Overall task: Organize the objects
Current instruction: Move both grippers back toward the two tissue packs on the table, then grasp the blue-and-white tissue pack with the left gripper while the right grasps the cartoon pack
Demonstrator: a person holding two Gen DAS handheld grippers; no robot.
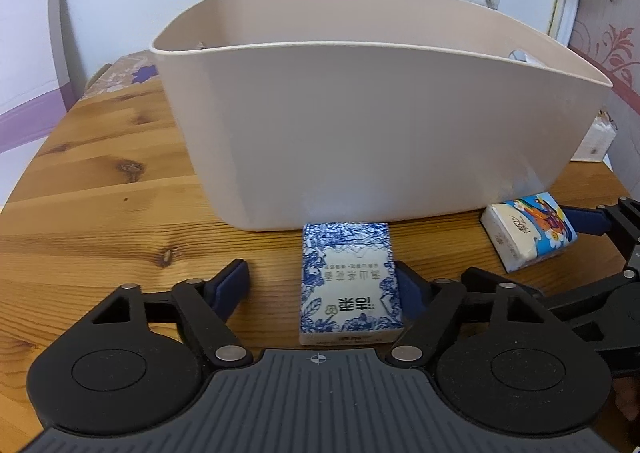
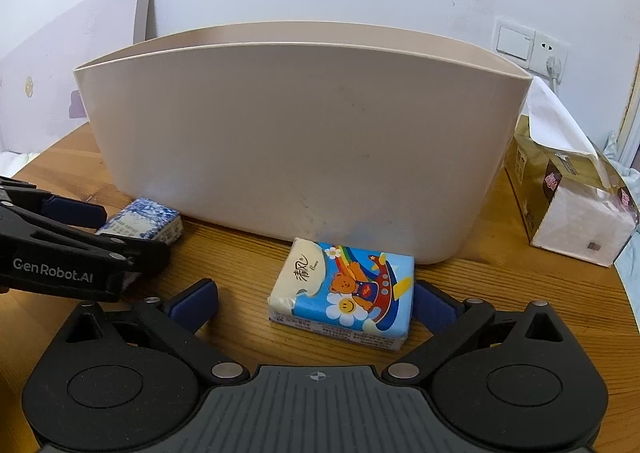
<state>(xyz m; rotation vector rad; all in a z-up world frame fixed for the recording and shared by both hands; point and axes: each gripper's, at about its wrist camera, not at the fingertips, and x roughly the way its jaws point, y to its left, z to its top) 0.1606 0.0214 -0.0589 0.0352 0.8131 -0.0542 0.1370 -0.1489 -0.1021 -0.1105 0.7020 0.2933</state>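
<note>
On the worktop [image 1: 100, 181] before the beige bin [image 1: 360, 113], both claws gape: centre left claw [image 1: 322, 285] on blue-patterned pack [image 1: 348, 285], right claw [image 2: 316, 301] on cartoon pack [image 2: 344, 289], then squeeze evenly.

Right gripper [image 2: 316, 299] open, straddling bear-print tissue pack [image 2: 344, 293] before beige bin [image 2: 296, 141]. Blue-white tissue pack [image 2: 140, 219] left of bin; tissue box [image 2: 568, 205] right.
</note>
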